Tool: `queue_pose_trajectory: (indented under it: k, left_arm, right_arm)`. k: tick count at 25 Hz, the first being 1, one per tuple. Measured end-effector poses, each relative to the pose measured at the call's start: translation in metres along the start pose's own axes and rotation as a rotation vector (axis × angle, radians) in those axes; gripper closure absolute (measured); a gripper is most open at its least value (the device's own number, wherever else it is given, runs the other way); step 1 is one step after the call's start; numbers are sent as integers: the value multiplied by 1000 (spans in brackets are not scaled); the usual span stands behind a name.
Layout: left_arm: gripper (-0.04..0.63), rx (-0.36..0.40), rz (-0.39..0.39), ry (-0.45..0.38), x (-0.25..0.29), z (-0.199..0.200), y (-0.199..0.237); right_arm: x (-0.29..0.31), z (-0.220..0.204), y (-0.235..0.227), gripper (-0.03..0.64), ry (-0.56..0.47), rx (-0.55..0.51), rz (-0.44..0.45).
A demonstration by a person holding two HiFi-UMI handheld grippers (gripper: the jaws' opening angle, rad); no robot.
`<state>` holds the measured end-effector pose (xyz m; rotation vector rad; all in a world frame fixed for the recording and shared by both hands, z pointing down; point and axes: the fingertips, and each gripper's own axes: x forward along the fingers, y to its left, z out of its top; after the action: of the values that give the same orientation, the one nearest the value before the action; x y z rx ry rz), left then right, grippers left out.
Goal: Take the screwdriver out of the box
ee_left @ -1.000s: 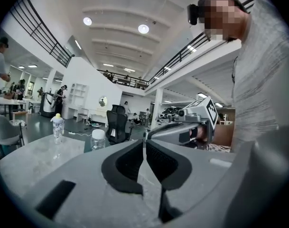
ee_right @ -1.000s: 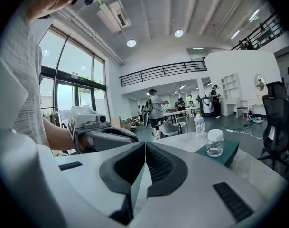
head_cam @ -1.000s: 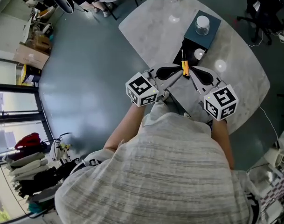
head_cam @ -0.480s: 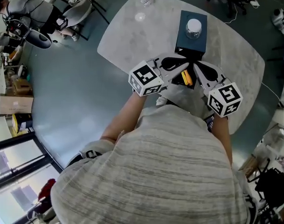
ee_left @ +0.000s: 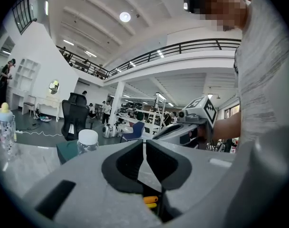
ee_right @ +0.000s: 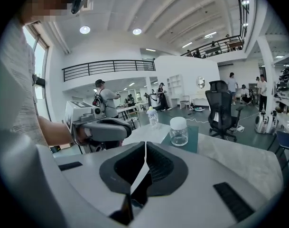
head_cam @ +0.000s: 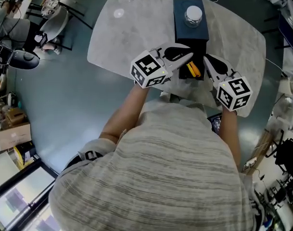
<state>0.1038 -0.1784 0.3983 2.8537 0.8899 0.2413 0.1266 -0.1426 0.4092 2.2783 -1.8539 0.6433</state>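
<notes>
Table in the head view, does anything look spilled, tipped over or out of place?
Nothing stands out. The jar stands upright on the teal lid, the yellow screwdriver lies inside the open black box, and no spill shows on the table. The left gripper and right gripper are shut and empty.

Blue-grey floor (head_cam: 74, 95); black office chair (ee_right: 222, 106); railed balcony (ee_left: 182, 49), perhaps a mezzanine; round ceiling lights (ee_right: 85, 30).

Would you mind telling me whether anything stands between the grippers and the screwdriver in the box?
Nothing visible does. The screwdriver lies uncovered in the open box, with the shut left gripper and shut right gripper close by on either side. The jar stands farther back.
</notes>
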Motion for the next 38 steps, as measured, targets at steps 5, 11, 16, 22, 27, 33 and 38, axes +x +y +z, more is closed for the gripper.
queue_pose_trajectory:
  k: [5, 11, 16, 22, 27, 33, 38]
  left_arm:
    - [568, -17, -17, 2, 2, -16, 13]
    - [568, -39, -21, 17, 5, -36, 21]
    - [568, -66, 4, 14, -1, -48, 32]
    - [568, -99, 42, 6, -12, -57, 41]
    - [568, -124, 62, -9, -17, -63, 46]
    - [568, -149, 79, -26, -21, -69, 49]
    - [568, -171, 81, -24, -25, -75, 51]
  right_arm:
    - [14, -24, -4, 604, 71, 6, -24]
    - [33, -47, -8, 603, 140, 13, -30]
    - [53, -61, -10, 601, 194, 7, -31]
    - [67, -81, -11, 569, 270, 0, -28]
    - [75, -102, -16, 547, 363, -50, -55]
    - [83, -127, -22, 530, 470, -78, -74]
    - [88, -145, -26, 508, 549, -95, -90]
